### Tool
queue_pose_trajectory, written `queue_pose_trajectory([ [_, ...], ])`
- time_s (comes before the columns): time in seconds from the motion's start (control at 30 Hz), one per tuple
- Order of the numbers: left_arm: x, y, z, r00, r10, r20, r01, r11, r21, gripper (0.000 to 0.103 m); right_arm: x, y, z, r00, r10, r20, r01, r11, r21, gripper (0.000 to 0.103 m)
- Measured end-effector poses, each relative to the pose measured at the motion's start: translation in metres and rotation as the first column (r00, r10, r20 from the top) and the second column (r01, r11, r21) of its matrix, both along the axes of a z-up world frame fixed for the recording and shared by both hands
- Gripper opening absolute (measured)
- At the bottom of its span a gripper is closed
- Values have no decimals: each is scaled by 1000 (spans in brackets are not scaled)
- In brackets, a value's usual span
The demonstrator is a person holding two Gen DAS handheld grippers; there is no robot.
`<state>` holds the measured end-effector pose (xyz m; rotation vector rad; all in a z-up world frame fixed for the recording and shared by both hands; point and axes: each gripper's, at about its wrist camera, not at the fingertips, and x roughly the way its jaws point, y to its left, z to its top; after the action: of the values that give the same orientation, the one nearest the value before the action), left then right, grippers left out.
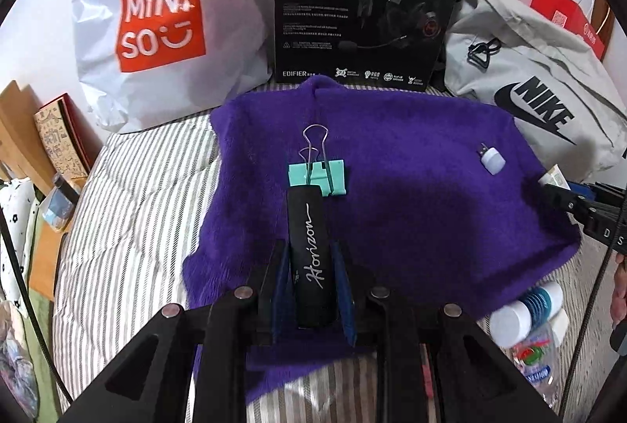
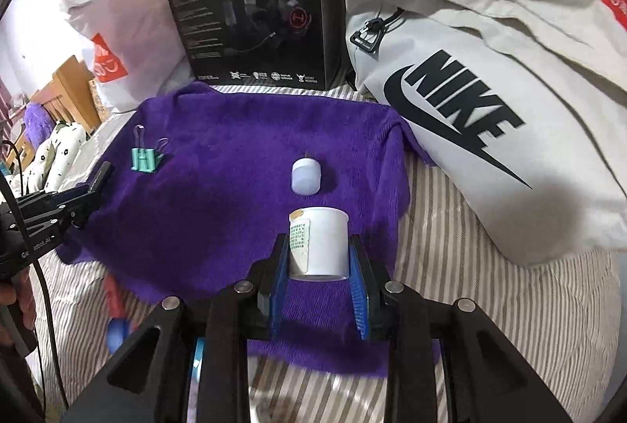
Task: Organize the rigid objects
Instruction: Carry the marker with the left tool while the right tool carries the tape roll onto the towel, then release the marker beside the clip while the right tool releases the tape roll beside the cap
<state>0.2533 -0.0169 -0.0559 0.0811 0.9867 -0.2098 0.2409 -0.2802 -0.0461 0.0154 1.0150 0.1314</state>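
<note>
2 held items: black "Horizon" tube (image 1: 311, 258), white labelled jar (image 2: 319, 246).

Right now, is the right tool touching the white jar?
Touching. The right wrist view shows the right tool closed on the white jar, both blue pads pressed against its sides, the jar held above the purple cloth.

A black tube (image 1: 311, 258) marked "Horizon" sits clamped between blue fingers (image 1: 345, 289), above a purple cloth (image 1: 411, 211). A white jar (image 2: 319, 244) is likewise clamped. A teal clip (image 1: 318, 178) and a small white plug (image 1: 491, 158) lie on the cloth, well apart.
</note>
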Motion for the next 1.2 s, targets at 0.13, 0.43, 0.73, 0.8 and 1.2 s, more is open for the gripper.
queue_pose_trajectory([
  [0.13, 9, -4, -9, 1000, -12, -13, 12, 1000, 12, 22, 15, 1, -13, 1000, 4, -18, -4, 1000, -12, 29],
  [0.43, 19, -7, -21, 999, -21, -39, 22, 999, 24, 22, 24, 12, -32, 999, 25, -44, -27, 999, -40, 29],
  [0.73, 19, -11, -25, 998, -36, -50, 38, 998, 40, 22, 24, 20, -43, 998, 39, -55, -42, 997, -64, 29],
  [0.8, 18, -11, -25, 998, -37, -48, 39, 998, 42, 22, 24, 20, -44, 998, 40, -52, -43, 997, -65, 29],
  [1.2, 17, -12, -27, 997, -44, -59, 47, 998, 50, 26, 24, 21, -43, 997, 58, -44, -61, 995, -83, 29],
])
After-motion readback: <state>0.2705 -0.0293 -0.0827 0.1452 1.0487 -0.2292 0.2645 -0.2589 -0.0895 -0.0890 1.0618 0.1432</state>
